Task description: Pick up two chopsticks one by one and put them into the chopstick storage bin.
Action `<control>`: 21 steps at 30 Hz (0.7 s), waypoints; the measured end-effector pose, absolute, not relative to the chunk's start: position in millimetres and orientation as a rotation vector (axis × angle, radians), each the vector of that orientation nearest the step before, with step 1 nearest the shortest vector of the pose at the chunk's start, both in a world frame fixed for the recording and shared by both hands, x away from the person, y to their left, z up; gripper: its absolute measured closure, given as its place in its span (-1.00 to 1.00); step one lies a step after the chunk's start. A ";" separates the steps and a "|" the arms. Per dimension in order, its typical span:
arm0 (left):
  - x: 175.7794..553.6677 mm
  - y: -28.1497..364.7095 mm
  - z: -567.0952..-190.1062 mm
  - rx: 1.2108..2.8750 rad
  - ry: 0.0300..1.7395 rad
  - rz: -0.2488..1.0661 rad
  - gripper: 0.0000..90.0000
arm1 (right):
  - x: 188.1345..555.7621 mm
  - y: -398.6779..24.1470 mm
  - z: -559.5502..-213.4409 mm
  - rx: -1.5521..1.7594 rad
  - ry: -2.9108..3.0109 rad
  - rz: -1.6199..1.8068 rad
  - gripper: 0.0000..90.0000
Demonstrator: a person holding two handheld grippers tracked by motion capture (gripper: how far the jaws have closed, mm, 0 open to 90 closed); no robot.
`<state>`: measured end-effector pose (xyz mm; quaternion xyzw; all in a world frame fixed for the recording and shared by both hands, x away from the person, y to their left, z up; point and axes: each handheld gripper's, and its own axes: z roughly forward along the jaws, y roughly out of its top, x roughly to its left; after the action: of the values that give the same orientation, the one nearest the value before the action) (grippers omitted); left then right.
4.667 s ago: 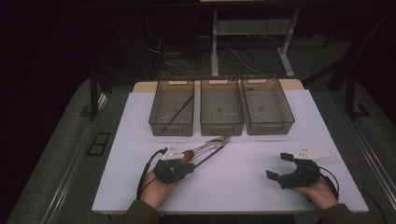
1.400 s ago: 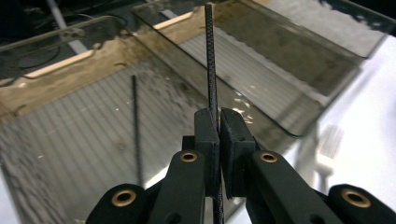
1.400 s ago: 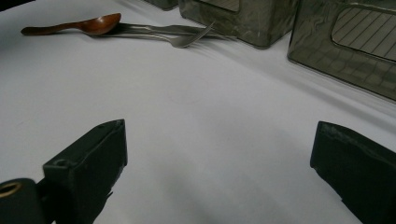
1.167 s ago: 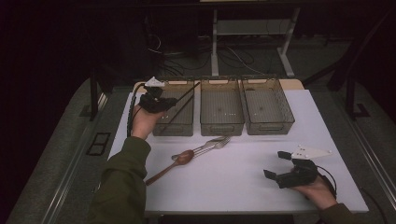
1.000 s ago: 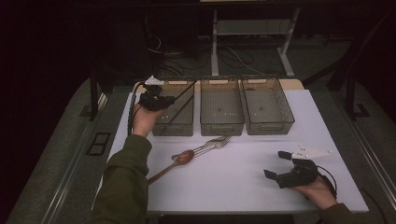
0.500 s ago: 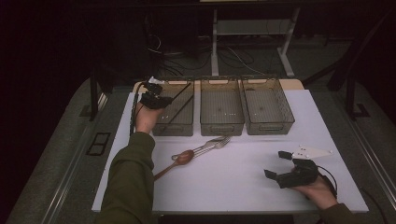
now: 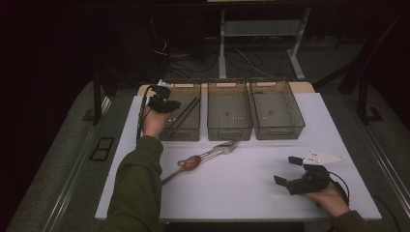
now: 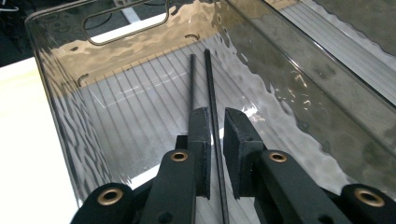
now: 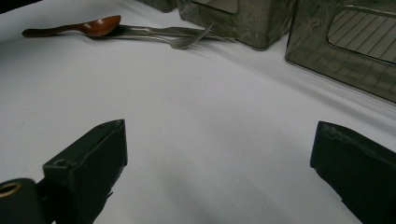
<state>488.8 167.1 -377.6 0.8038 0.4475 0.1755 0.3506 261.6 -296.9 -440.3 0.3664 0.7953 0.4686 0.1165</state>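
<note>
Chopsticks (image 8: 206, 79) lie in the bin (image 8: 56, 116), one between your left gripper's (image 8: 217, 135) just-loosening, unclenched jaws; spoon (image 7: 189, 163) and fork (image 7: 223, 147) remain.

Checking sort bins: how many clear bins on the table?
3, in a row at the table's far edge: left bin holding black chopsticks, middle bin, right bin. None seem hidden.

Chopsticks (image 8: 207, 79) in left bin (image 7: 189, 126); spoon (image 7: 186, 164) before it
</note>
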 end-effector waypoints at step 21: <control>451.6 158.2 -348.1 2.050 0.938 0.314 0.02 | 261.3 -296.9 -440.3 1.077 2.327 1.371 -0.93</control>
<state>451.6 158.2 -348.1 0.8176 0.3742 0.1251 0.4193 261.3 -296.9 -440.3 0.3680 0.7948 0.4684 0.1166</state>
